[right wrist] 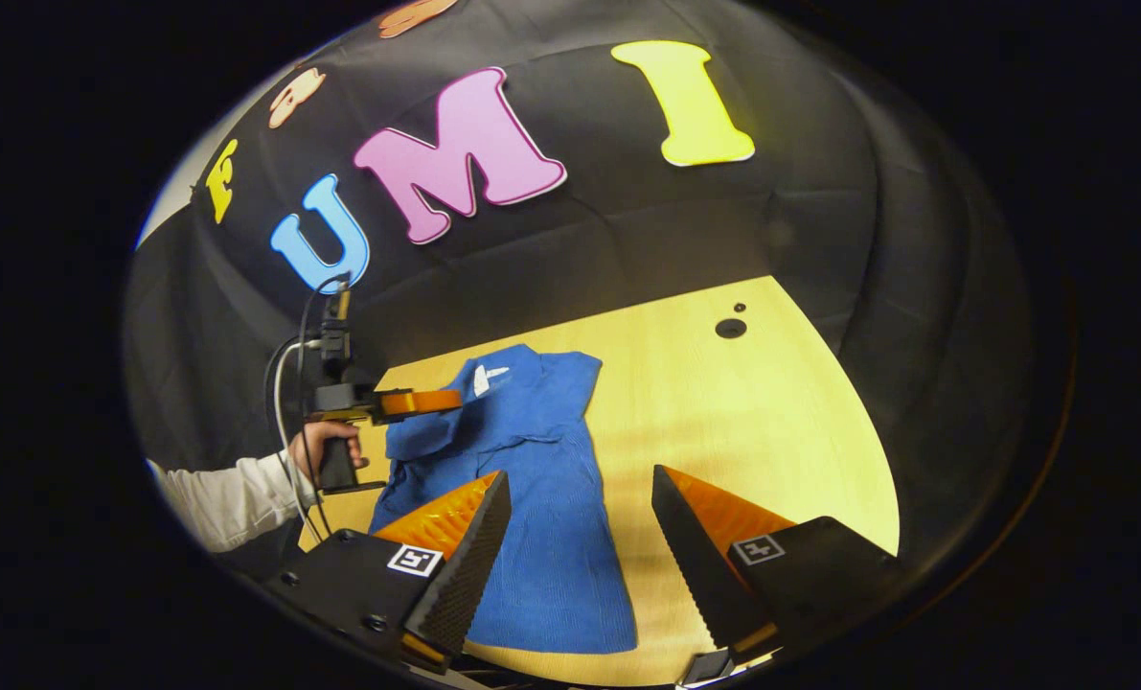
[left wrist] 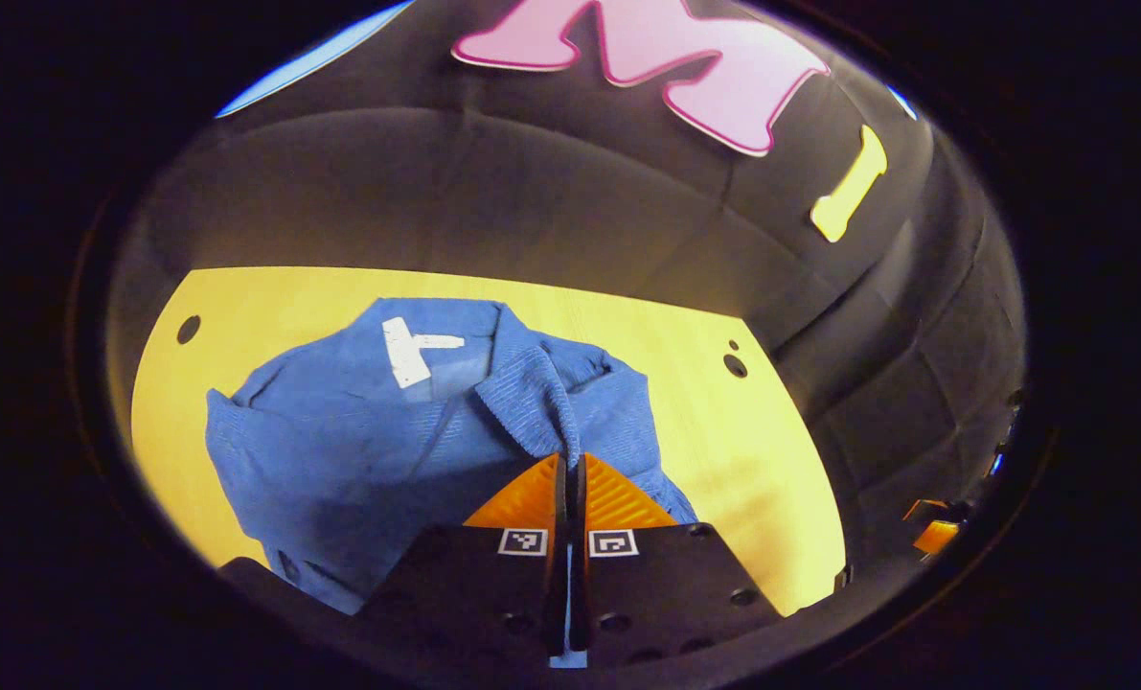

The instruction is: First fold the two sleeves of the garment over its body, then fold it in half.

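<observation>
Left tool (left wrist: 570, 470) pinching garment (left wrist: 388, 450) fold, right tool (right wrist: 580, 517) spread wide above

One blue garment (right wrist: 532, 479) lies on one desk (right wrist: 781, 431). Beyond the garment, two grippers: left gripper (right wrist: 445, 401), right gripper (right wrist: 580, 522). One hand (right wrist: 326, 443).

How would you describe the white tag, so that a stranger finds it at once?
On the yellow table lies a blue garment. At its far end, inside the collar, sits the white tag. It is the sole white patch on the blue cloth.
</observation>
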Motion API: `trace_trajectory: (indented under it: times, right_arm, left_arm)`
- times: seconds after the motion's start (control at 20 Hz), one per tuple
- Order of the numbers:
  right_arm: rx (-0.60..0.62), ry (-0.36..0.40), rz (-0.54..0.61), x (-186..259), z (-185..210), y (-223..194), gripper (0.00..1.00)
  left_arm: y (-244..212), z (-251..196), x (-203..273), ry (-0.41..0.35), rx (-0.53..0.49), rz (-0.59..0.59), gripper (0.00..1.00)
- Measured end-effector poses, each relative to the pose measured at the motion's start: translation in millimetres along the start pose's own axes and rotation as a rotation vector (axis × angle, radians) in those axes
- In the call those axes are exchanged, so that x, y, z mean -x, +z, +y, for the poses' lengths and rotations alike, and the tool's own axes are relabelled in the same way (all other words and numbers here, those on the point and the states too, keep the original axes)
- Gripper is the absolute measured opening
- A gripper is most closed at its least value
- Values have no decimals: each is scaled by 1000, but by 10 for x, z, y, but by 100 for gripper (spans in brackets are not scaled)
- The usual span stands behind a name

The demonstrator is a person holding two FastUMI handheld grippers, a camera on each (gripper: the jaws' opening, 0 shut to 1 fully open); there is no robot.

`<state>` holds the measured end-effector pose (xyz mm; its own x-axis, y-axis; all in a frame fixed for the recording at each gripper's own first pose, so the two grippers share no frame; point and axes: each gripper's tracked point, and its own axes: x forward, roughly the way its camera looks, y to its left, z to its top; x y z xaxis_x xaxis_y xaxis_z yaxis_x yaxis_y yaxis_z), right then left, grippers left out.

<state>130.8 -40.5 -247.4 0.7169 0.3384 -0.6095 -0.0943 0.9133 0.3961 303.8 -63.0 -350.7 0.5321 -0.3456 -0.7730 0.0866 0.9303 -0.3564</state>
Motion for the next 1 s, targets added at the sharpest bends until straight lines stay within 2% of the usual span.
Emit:
trace_trajectory:
  times: [0.05, 0.1, 0.15, 0.2, 0.3, 0.4, 0.45, 0.55, 0.7, 0.85, 1.0]
  right_arm:
    - [-14, 0, 8, -30, -27, -26, 94]
    - [-21, -2, 14, -71, -68, -47, 94]
    - [-24, -3, 24, -106, -95, -75, 94]
    - [-25, -3, 34, -153, -120, -109, 94]
    - [-35, 7, 61, -241, -125, -195, 94]
    - [-52, 14, 94, -348, -132, -299, 94]
    - [-56, 10, 107, -389, -127, -335, 94]
    - [-57, -2, 140, -464, -109, -447, 94]
    - [-61, -40, 232, -528, -83, -739, 94]
    - [-36, -98, 367, -495, -101, -1203, 95]
    - [-17, -131, 478, -450, -106, -1687, 95]
  left_arm:
    - [-49, -139, -149, -52, 1, 32, 1]
    - [-99, -255, -245, -95, 8, 60, 8]
    - [-120, -334, -333, -129, 23, 71, 9]
    - [-92, -438, -363, -170, 53, 70, 14]
    - [4, -750, -343, -316, 145, 41, 70]
    - [130, -814, -198, -364, 188, -22, 86]
    - [124, -718, -131, -325, 186, -28, 85]
    - [-32, -432, 174, -196, 157, 4, 85]
    - [-526, 86, 921, -5, 92, 39, 85]
    - [-1416, 844, 1825, 290, 31, 139, 85]
    - [-2507, 1428, 2516, 463, 91, 302, 85]
